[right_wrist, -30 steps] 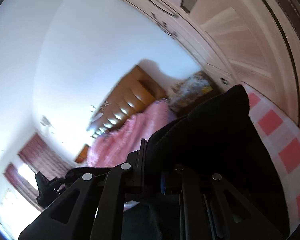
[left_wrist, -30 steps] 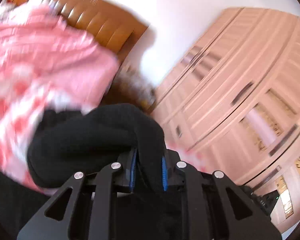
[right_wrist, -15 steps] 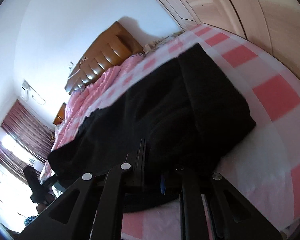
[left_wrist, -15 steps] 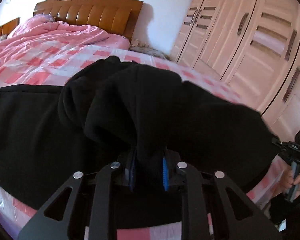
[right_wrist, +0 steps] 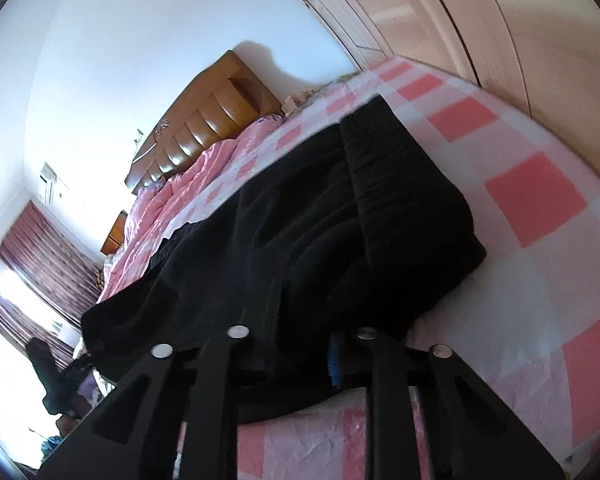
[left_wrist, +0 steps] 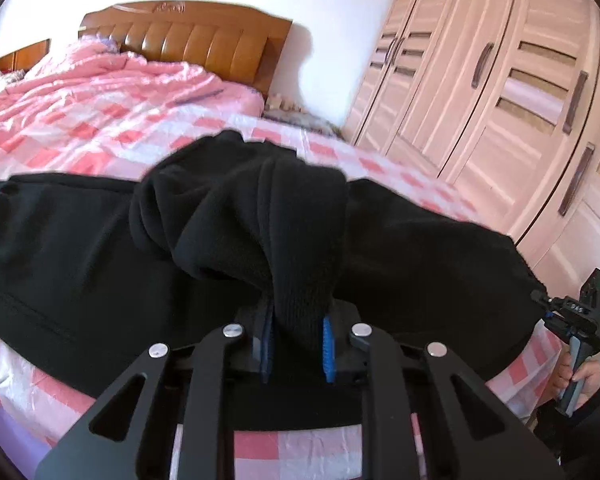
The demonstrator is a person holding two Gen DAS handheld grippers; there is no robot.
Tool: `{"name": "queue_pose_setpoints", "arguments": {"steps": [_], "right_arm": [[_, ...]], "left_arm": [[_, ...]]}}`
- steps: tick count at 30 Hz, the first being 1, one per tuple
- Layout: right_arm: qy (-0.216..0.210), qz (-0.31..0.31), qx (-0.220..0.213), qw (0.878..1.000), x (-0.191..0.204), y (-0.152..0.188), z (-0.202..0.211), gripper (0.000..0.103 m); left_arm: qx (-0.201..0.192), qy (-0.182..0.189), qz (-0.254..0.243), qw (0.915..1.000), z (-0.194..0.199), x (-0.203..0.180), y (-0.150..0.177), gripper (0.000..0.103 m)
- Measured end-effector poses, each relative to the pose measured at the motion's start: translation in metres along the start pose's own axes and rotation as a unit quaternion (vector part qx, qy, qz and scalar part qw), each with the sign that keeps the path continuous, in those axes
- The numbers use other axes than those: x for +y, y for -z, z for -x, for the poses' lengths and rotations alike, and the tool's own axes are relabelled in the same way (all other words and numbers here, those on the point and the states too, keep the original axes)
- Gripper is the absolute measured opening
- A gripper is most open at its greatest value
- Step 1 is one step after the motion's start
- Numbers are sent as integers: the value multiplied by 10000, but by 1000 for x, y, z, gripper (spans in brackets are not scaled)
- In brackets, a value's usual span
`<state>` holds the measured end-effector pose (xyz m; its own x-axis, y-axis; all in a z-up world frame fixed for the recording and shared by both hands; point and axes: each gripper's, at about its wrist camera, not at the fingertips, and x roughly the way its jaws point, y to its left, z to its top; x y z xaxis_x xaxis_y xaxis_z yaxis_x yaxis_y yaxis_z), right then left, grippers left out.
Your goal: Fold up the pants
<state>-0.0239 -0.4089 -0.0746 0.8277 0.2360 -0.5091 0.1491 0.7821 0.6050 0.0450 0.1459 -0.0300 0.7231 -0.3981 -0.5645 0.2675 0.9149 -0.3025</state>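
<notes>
My left gripper (left_wrist: pixel 296 344) is closed on a thick bunch of the black pants (left_wrist: pixel 80 248); the cloth stands up between the two blue pads (left_wrist: pixel 327 346) and falls forward in a heavy fold. My right gripper (right_wrist: pixel 300 354) also pinches the pants (right_wrist: pixel 300 232), at their near edge; only one blue pad (right_wrist: pixel 334 360) shows there, the other is hidden under the cloth.

One second ago both grippers were lifted, and the views showed mostly the wall and the wardrobe (left_wrist: pixel 500 92) behind the hanging cloth. Half a second ago the pants were already coming down. Now they lie low and spread across the bed (left_wrist: pixel 100 128), on the pink checked sheet (right_wrist: pixel 540 184), with one layer doubled over the other. In the right view the folded end with the waistband reaches toward the wardrobe side.

Beyond the pants is the crumpled pink blanket (left_wrist: pixel 112 80), then the brown headboard (left_wrist: pixel 196 36). At the right border of the left view, my right hand (left_wrist: pixel 580 376) holds its gripper handle beside the edge of the pants.
</notes>
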Motion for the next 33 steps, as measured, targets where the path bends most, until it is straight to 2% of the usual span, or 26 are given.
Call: {"name": "queue_pose_setpoints", "arguments": {"steps": [2,5,8,10,12,14,19,22,26,29,33], "right_arm": [[-114,187,-155,9996,11,-2,6,17],[-105,384,-144,9991,15,-3,6,17],[266,114,222,9993,-9,6,-9,14],[18,-255,180,9995,-22,12,-8,13],[64,-224,161,9996,-17,9,-5,13],[-67,-250,65,9996,-9,1,0,12],[-324,-309,-201,9988,3,-14,21,12],[-194,-356,-133,9991,-2,-13,22,12],[266,-296,283,9988,-12,8,-1,12],[172,-521,258,9982,-21,9,5,12],[279,-364,110,9989,-14,3,16,12]], "left_arm": [[-103,0,-20,9999,7,-4,-1,18],[-94,-36,-16,9999,10,-3,0,18],[206,-15,217,9996,-4,9,9,18],[479,6,381,9981,-17,18,18,18],[543,69,491,9973,-20,24,22,18],[520,185,565,9969,-17,26,19,18],[165,500,675,9963,11,22,1,17],[178,512,576,9969,15,17,-2,17],[573,320,561,9963,-9,26,14,17],[693,218,544,9959,-18,31,21,17],[534,244,454,9972,-7,26,14,17]]}}
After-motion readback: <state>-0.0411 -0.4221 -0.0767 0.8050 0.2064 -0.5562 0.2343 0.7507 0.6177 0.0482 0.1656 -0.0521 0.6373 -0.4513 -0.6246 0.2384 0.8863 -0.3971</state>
